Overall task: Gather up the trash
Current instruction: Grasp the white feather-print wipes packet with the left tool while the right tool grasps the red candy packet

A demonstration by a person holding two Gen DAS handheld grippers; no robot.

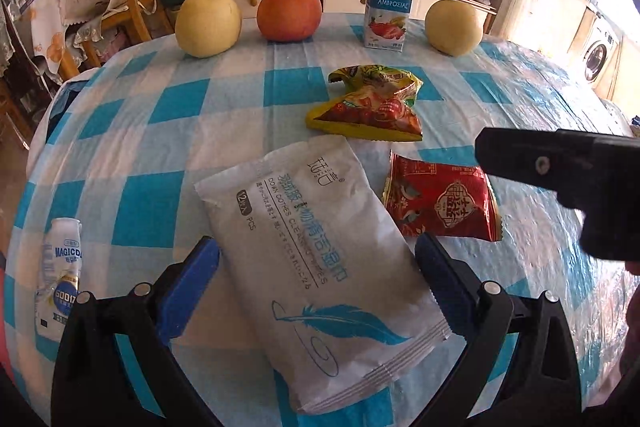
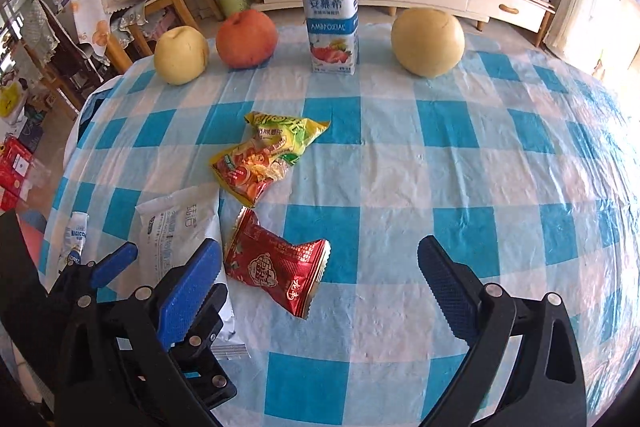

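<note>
Both wrist cameras are looking forward, low and near over the blue-and-white checked tabletop (image 1: 168,115) (image 2: 400,163), sharing its wrappers and fruit.

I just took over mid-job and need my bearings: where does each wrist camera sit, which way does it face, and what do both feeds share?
Left wrist: sits behind the left gripper, looking forward over the checked table; open blue fingers straddle the white wipes packet; the right gripper's black body intrudes at right.
Right wrist: sits behind the right gripper, to the right of the left gripper, facing the same way; open fingers flank the red wrapper; the left gripper shows at lower left.
Shared: the wipes packet, red wrapper, yellow wrapper, yogurt bottle, three fruits.
</note>
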